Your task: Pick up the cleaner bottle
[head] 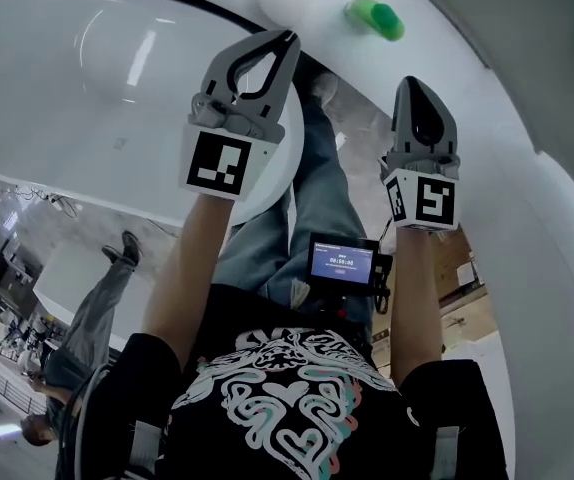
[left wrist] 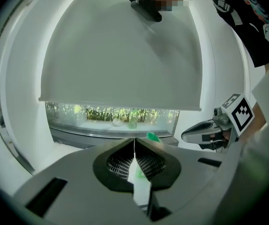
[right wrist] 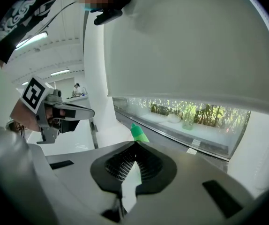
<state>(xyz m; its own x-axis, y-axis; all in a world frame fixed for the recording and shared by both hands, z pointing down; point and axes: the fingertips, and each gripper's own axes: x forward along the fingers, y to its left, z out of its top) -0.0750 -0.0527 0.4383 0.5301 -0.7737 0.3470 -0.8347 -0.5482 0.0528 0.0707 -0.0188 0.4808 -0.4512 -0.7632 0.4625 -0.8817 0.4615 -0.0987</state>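
**Plainly, the cleaner bottle [head: 373, 17] is lying untouched beside the bathtub [head: 87, 88]**

Only the bottle's bright green body is showing, too small for any label to be read, and what it is holding cannot be told. It is resting on the white ledge just past the bathtub's rim, ahead of both grippers and apart from them. The left gripper [head: 285, 36] is hanging over the bathtub's rim with its fingers clenched together on nothing. The right gripper [head: 413, 82] is hovering beside the bathtub, its fingers likewise pressed shut and empty. Each gripper's cube [head: 217, 164] is showing black-and-white square markers. A small screen [head: 342, 262] at the person's waist is glowing with lines of text too small to read. Beyond the bathtub, a pale glass vessel [left wrist: 133, 118] is standing on the window sill [left wrist: 78, 122].
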